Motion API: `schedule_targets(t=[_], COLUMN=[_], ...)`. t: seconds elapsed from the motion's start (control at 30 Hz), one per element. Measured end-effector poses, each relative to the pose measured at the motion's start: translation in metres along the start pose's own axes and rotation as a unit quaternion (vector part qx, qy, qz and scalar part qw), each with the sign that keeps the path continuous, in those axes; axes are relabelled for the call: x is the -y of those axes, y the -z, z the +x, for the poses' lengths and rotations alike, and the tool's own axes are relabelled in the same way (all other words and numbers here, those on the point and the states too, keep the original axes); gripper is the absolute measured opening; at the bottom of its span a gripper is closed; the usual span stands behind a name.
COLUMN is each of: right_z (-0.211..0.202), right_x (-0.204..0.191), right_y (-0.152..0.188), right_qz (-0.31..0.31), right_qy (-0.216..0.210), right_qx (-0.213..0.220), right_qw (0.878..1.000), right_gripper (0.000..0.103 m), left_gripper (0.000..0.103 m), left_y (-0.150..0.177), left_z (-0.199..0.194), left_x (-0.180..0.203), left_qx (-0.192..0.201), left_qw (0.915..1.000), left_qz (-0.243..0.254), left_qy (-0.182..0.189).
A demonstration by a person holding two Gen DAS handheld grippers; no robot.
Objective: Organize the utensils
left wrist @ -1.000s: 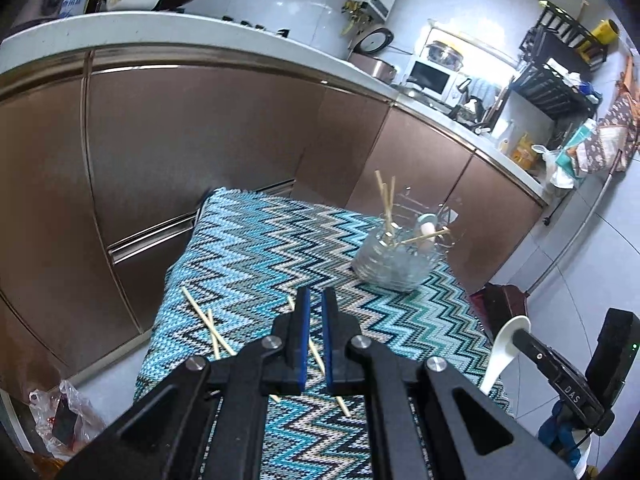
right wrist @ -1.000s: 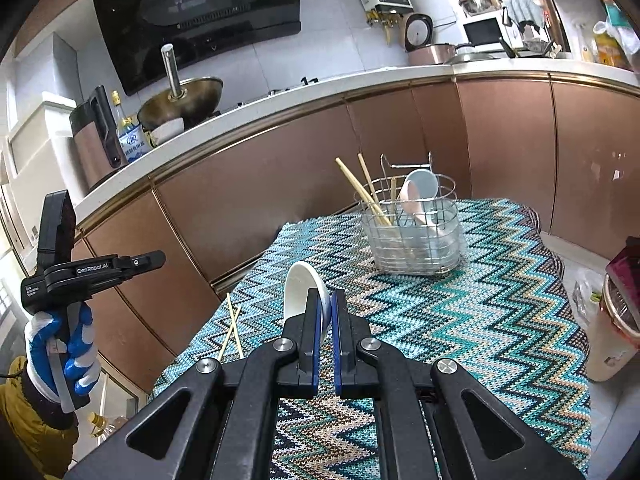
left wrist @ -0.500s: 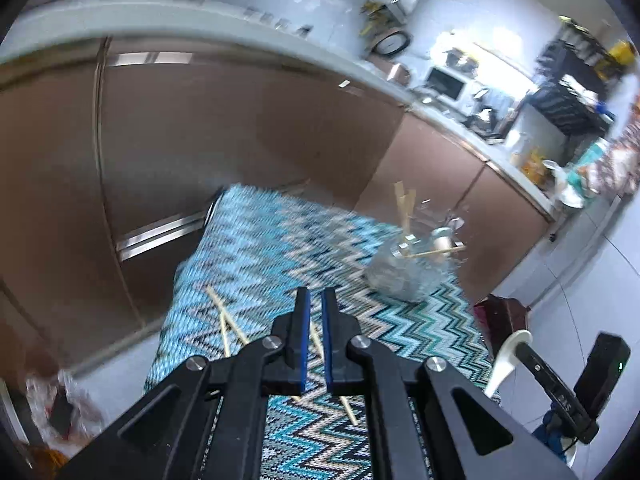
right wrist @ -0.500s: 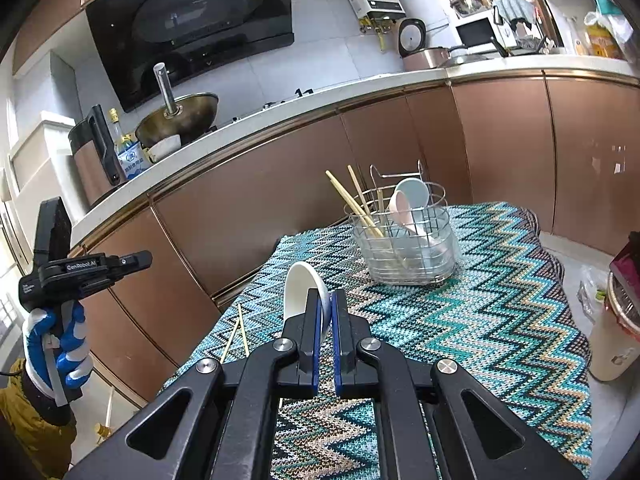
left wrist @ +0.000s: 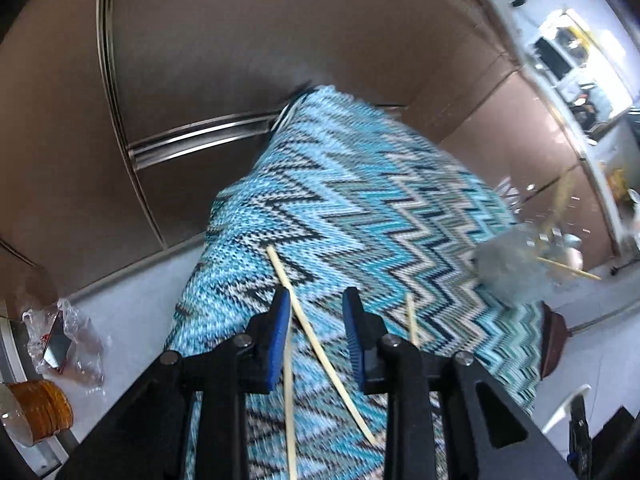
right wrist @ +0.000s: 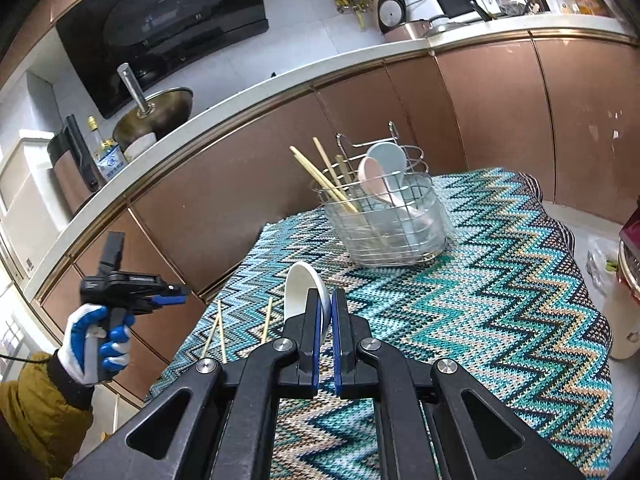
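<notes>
My left gripper [left wrist: 316, 296] points steeply down over the zigzag cloth [left wrist: 360, 200]. Its jaws are opening, and a pale chopstick [left wrist: 320, 352] lies on the cloth between them, untouched by the pads. A second chopstick [left wrist: 289, 408] and a third [left wrist: 411, 322] lie close by. In the right wrist view this gripper [right wrist: 176, 295] hangs off the table's left end in a gloved hand [right wrist: 96, 344]. My right gripper [right wrist: 326, 294] is shut on a white spoon [right wrist: 302, 286], held above the cloth. Ahead of it stands the wire basket [right wrist: 384, 220] with chopsticks and spoons.
Brown cabinet fronts [right wrist: 500, 100] curve along the table's far side under a white counter. A wok [right wrist: 160, 114] and bottles sit on that counter. A cup [right wrist: 624, 308] stands at the right past the table's edge. Plastic bags [left wrist: 64, 340] lie on the floor at the left.
My left gripper has dropped and tilted down onto the loose chopsticks, and its shut jaws have parted. My right gripper has shifted a little, with the spoon still in it.
</notes>
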State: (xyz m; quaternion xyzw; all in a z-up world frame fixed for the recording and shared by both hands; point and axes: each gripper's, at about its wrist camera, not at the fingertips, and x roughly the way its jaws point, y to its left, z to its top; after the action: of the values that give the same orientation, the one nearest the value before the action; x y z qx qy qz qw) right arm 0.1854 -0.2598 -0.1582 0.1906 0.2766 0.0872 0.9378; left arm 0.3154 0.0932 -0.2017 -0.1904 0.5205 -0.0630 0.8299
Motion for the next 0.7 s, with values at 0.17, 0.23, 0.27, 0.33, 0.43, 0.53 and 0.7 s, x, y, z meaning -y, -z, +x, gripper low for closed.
schedule_targets(t=[0.17,0.23,0.27,0.33,0.43,0.53,0.7], right_z=[0.011,0.015,0.016,0.018,0.021,0.023,0.021], right_x=[0.012,0.016,0.018,0.021,0.024,0.026,0.027], right_y=[0.000,0.000,0.000,0.000,0.000,0.001,0.001], right_qz=[0.009,0.013,0.014,0.017,0.020,0.021,0.022], right_qy=[0.006,0.008,0.008,0.009,0.011,0.012,0.016], right_qx=[-0.008,-0.011,-0.012,-0.014,-0.017,-0.019,-0.018], right_qw=[1.000,1.000,1.000,1.000,1.000,1.000,0.999], right_gripper=[0.005,0.006,0.006,0.006,0.006,0.006,0.006], left_gripper=[0.026,0.025,0.025,0.025,0.023,0.017,0.007], left_y=[-0.010,-0.012,-0.013,-0.015,-0.019,-0.020,-0.021], left_z=[0.029,0.037,0.041,0.048,0.057,0.062,0.065], left_x=[-0.002,-0.005,-0.007,-0.010,-0.011,-0.009,-0.008], left_qx=[-0.020,-0.028,-0.031,-0.040,-0.046,-0.053,-0.059], left_qw=[0.9996,0.9991,0.9988,0.9982,0.9976,0.9974,0.9969], left_qz=[-0.003,-0.012,-0.015,-0.023,-0.030,-0.030,-0.034], left_qy=[-0.020,-0.029,-0.033,-0.039,-0.041,-0.040,-0.040])
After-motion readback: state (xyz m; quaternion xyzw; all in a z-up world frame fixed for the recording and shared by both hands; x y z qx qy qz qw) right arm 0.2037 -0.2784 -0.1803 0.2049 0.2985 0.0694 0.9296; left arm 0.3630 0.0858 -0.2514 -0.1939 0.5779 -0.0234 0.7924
